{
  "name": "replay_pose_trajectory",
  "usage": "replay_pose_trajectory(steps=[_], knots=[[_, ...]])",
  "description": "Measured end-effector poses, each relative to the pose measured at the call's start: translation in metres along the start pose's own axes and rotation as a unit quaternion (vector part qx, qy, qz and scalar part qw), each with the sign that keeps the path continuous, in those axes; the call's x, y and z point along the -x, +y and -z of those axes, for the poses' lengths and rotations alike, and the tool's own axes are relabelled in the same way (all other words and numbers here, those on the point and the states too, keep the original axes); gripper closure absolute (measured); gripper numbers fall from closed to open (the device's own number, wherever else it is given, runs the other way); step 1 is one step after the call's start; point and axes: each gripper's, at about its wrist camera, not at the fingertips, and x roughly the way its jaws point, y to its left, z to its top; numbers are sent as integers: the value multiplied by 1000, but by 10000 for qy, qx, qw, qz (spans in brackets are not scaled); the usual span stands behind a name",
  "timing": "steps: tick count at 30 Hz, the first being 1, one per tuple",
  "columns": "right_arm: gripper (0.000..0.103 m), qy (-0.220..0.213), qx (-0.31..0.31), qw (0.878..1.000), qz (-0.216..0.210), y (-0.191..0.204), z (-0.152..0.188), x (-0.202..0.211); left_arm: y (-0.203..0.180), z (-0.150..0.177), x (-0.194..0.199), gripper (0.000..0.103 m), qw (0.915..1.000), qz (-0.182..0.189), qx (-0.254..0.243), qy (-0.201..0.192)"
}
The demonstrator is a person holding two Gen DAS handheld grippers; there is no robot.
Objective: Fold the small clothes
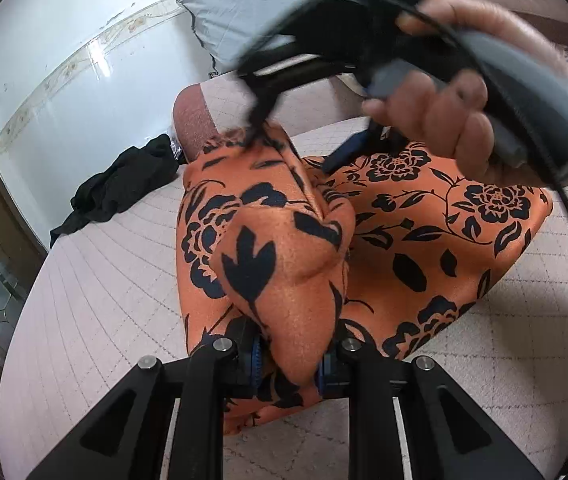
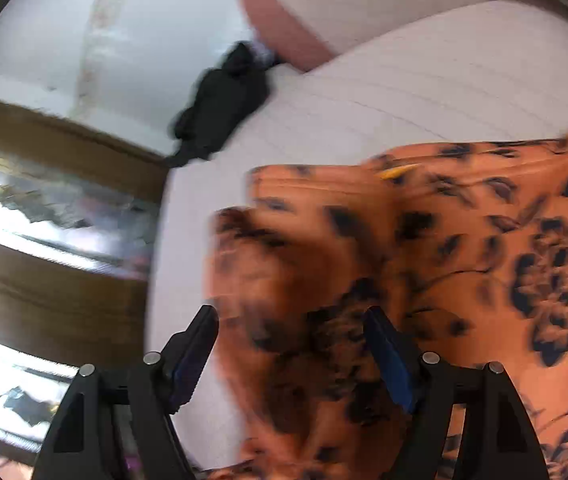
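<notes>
An orange garment with a black flower print (image 1: 424,240) lies on the pale quilted bed (image 1: 104,280). My left gripper (image 1: 290,364) is shut on a bunched fold of this garment, which bulges up between its blue pads. My right gripper (image 1: 348,148), held in a hand, hovers over the garment's far part. In the right wrist view the right gripper (image 2: 292,344) is open, its fingers apart above the blurred orange garment (image 2: 484,260).
A black garment (image 1: 116,188) lies crumpled at the bed's left edge; it also shows in the right wrist view (image 2: 220,100). A grey pillow (image 1: 252,16) sits at the back. A pink bolster (image 1: 196,120) lies behind the orange garment. White tiled floor (image 1: 44,60) lies to the left.
</notes>
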Motion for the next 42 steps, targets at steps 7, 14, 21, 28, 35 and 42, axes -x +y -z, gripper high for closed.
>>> replay_pose_trajectory(steps=[7,14,21,28,35,42], knots=[[26,159,-499,9964,-671,-45,-7,12,2,-1,-1,83,9999,64,100,30],[26,533,-535,9874,-1392,-36,2,-14,1,-3,-6,83,10000,54,46,43],[79,22,-314,9926,-1174,-22,3,-19,6,-10,-6,83,9991,289,314,70],[89,-841,497,9926,-726,-5,-3,36,-5,-38,-1,83,9930,987,596,-246],[89,-1514,346,9873,-329,-55,-22,102,-61,-83,-12,83,9733,2113,816,-366],[89,-1778,-104,9840,-74,-123,-33,133,-129,-107,-59,82,9660,2534,507,116]])
